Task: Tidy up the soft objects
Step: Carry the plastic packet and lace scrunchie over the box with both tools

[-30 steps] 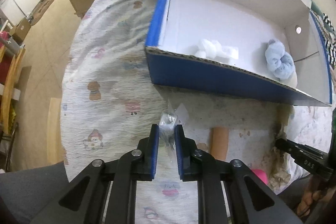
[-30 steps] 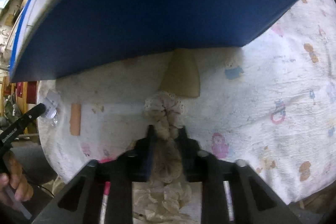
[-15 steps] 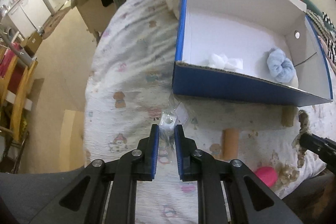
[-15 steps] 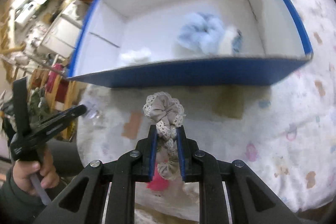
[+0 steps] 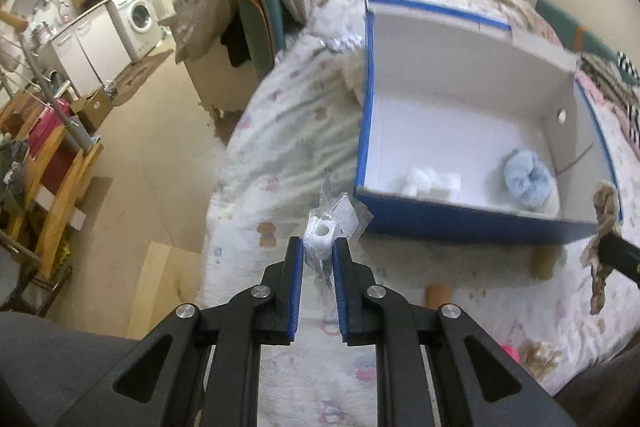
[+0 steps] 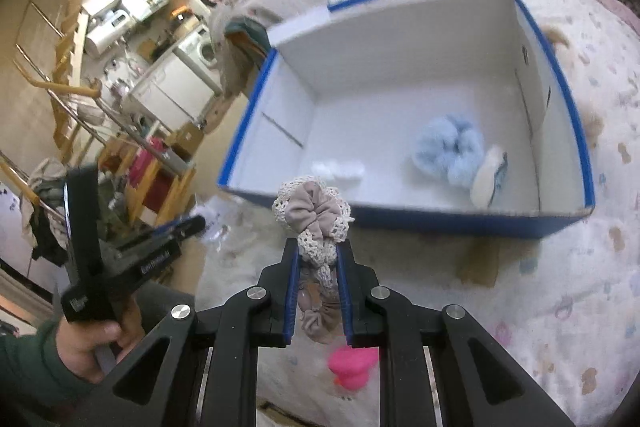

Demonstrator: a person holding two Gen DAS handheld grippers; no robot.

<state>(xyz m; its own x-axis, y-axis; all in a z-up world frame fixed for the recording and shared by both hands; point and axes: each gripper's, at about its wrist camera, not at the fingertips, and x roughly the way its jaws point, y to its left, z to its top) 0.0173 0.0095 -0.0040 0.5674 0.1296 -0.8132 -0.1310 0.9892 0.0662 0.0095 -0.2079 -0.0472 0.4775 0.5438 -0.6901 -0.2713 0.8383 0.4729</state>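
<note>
My left gripper [image 5: 318,245] is shut on a white item in a clear plastic bag [image 5: 320,233], held above the table just left of the blue box [image 5: 460,217]. My right gripper [image 6: 318,247] is shut on a beige lace scrunchie [image 6: 314,213], held in the air before the near wall of the box [image 6: 400,215]; it also shows in the left wrist view [image 5: 602,239]. Inside the box lie a light blue scrunchie [image 6: 450,147], a white soft piece [image 6: 340,169] and a cream pad [image 6: 486,179].
The table wears a white printed cloth [image 6: 580,287]. A pink object [image 6: 352,363] lies near the front edge, with a brown tube [image 5: 438,295] and a tan piece [image 6: 478,265] before the box. A chair draped with clothes [image 5: 248,11] stands beyond the table's left side.
Both grippers have risen and pulled back from the table with their items. The right gripper lifted the scrunchie from the cloth to above the box's near wall.
</note>
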